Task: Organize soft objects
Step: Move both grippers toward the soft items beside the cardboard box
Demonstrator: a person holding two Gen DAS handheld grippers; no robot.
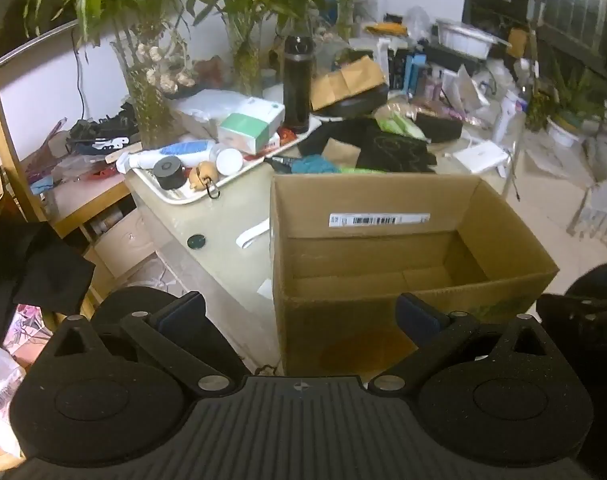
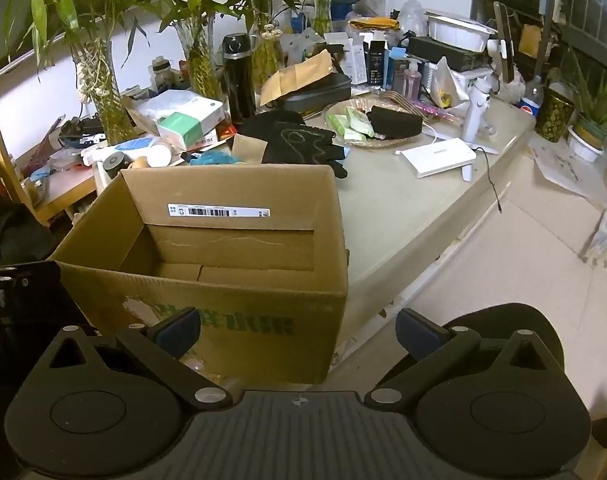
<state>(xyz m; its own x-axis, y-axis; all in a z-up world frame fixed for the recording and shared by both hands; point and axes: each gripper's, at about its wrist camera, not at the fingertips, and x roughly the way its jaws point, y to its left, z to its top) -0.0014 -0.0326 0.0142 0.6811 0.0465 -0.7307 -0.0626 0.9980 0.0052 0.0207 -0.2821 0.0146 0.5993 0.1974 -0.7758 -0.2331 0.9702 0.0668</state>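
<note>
Near the front edge of the table [image 2: 403, 208] stands one open cardboard box [image 2: 223, 248], nothing visible inside it. Two claws hover before it, the left gripper [image 1: 301, 314] and right gripper [image 2: 299, 326], both spread wide and empty. Beyond the box's far wall lie black gloves [image 2: 299, 142] and a teal cloth [image 2: 215, 158].

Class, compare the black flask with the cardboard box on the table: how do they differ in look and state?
The black flask is tall, narrow, glossy and capped; the cardboard box is wide, brown, matte and open-topped, showing bare cardboard inside. The flask stands back among the clutter; the box sits at the near table edge. Both stand upright.
</note>
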